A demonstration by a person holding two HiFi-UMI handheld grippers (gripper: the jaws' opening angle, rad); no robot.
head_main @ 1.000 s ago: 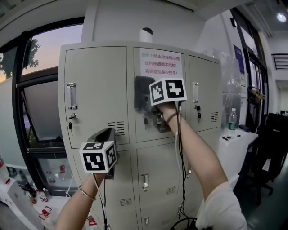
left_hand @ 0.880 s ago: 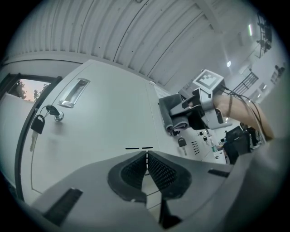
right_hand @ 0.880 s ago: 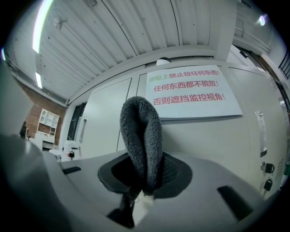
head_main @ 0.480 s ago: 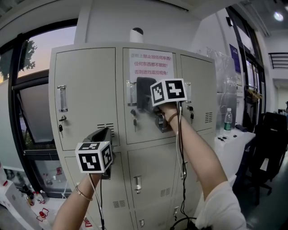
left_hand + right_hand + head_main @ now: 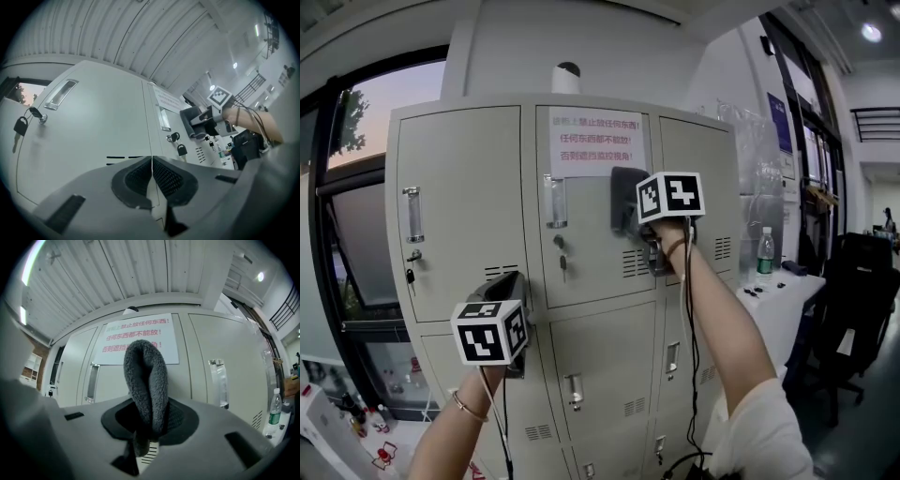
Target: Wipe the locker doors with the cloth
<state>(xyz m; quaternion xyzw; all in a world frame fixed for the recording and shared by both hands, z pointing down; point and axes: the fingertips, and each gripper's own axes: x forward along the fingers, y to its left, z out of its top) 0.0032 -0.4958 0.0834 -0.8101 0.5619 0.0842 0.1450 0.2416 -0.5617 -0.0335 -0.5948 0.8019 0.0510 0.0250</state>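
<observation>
Left gripper (image 5: 151, 176) was low down, jaws pinched fully together with nothing in them (just a hairline slit between the pads). Right past the tips was the top-left one of the locker doors (image 5: 464, 202), with its vent slots (image 5: 124, 157) just above the jaws and a key (image 5: 20, 127) dangling from the lock way off up and to the left of them.

Right gripper (image 5: 147, 414) was held up higher, jaws clamped on the cloth (image 5: 145, 373). It was a grey fleecy thing, folded into a loop sticking out past the tips. In the head view it looked pressed against the middle top door, right under the notice (image 5: 596, 142) with the red print. Off to the right of those jaws sat a clear handle (image 5: 219, 380) on the next door, and further right a water bottle (image 5: 275, 408).
</observation>
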